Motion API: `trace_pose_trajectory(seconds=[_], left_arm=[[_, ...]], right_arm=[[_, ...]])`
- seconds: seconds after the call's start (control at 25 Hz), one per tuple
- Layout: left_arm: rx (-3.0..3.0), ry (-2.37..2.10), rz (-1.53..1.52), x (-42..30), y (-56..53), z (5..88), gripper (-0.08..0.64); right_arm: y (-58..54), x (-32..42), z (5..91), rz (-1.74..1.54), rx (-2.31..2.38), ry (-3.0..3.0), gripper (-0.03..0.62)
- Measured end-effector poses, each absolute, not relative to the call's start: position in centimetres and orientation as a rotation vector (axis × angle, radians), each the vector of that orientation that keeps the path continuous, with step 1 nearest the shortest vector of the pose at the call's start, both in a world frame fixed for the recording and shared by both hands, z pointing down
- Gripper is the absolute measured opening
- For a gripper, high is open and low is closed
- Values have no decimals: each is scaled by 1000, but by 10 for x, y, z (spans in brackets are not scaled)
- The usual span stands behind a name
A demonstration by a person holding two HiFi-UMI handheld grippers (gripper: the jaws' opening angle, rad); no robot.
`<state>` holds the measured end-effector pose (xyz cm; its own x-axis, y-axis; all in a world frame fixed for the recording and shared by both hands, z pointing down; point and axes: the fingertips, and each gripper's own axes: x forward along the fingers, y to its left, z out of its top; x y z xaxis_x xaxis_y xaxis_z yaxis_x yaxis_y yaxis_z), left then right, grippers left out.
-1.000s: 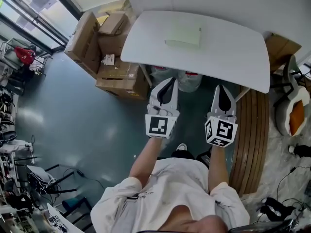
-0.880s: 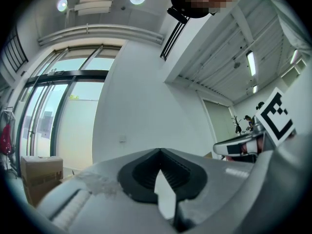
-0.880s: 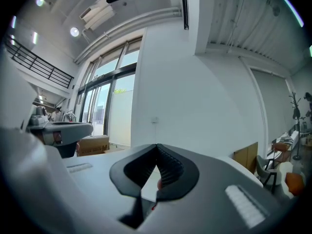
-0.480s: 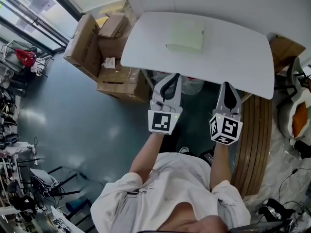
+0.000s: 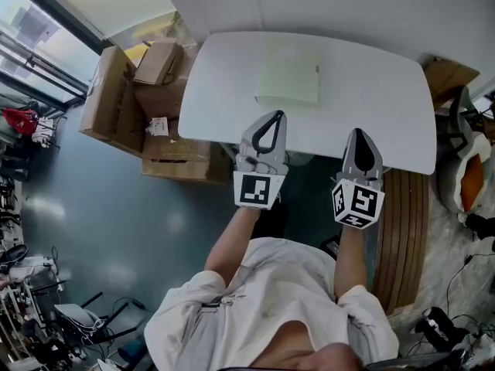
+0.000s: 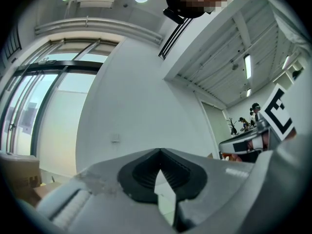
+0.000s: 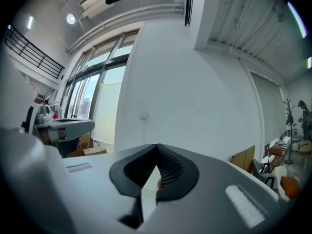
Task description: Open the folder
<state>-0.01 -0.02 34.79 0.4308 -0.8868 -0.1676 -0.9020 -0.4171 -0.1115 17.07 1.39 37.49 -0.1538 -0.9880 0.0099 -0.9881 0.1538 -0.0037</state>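
A pale green folder (image 5: 288,78) lies shut and flat on the white table (image 5: 379,99), towards its far side. My left gripper (image 5: 271,117) is shut and empty, with its tip over the table's near edge, just short of the folder's near edge. My right gripper (image 5: 361,134) is shut too, holding nothing, over the near edge to the right of the folder. In the left gripper view the jaws (image 6: 160,151) meet at the tip against a white wall. The right gripper view shows its jaws (image 7: 157,146) closed likewise. Neither gripper view shows the folder.
Stacked cardboard boxes (image 5: 116,99) stand left of the table. A slatted wooden bench (image 5: 402,230) runs along the right, with a chair (image 5: 464,153) beyond it. A flat cardboard sheet (image 5: 445,76) leans behind the table's right end.
The person has walked up to the table. Both grippers have moved forward from over the floor to over the table's near edge, staying shut.
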Motion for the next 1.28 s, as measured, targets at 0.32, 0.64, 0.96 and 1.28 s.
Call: trace_pose_trajectory(seconds=[0.32, 0.64, 0.96, 1.28], left_arm=[[-2545, 1555, 97, -26, -79, 360, 0], [-2564, 1530, 120, -45, -126, 358, 0], [-2588, 1497, 137, -50, -160, 355, 0], [-2568, 1508, 165, -30, -188, 351, 0]], right_arm=[[-62, 142, 384, 39, 2039, -2328, 0], [-108, 124, 384, 42, 2050, -2287, 2], [-140, 117, 377, 13, 2067, -2248, 2], [-164, 144, 373, -5, 2089, -2226, 2]])
